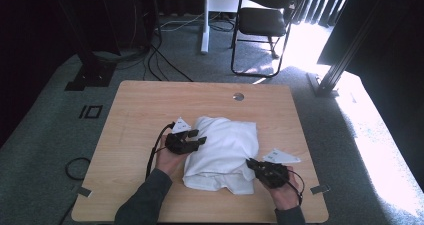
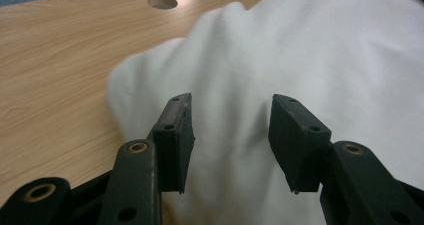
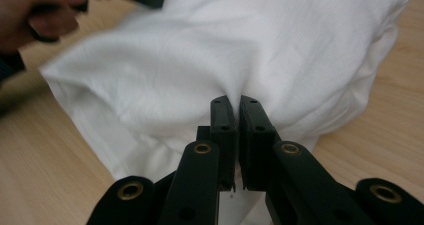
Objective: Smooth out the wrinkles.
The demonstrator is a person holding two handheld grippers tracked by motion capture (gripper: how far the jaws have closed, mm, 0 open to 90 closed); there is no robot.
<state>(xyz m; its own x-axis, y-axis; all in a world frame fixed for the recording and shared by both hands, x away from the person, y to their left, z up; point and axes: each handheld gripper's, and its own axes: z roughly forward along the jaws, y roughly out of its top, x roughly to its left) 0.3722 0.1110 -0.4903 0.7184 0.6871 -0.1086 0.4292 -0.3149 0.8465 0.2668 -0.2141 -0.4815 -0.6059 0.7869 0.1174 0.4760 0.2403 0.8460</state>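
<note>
A white pillow point(image 1: 222, 152) lies on the desk point(image 1: 135, 110). The right claw point(image 3: 232, 107) pinches its cloth at the near corner; the left claw point(image 2: 230, 120) rests open on its left side.

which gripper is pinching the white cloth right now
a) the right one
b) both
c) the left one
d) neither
a: in the right gripper view the right gripper has its jaws closed together on a fold of the white cloth, while in the left gripper view the left gripper rests over the cloth with its jaws standing apart.
</note>
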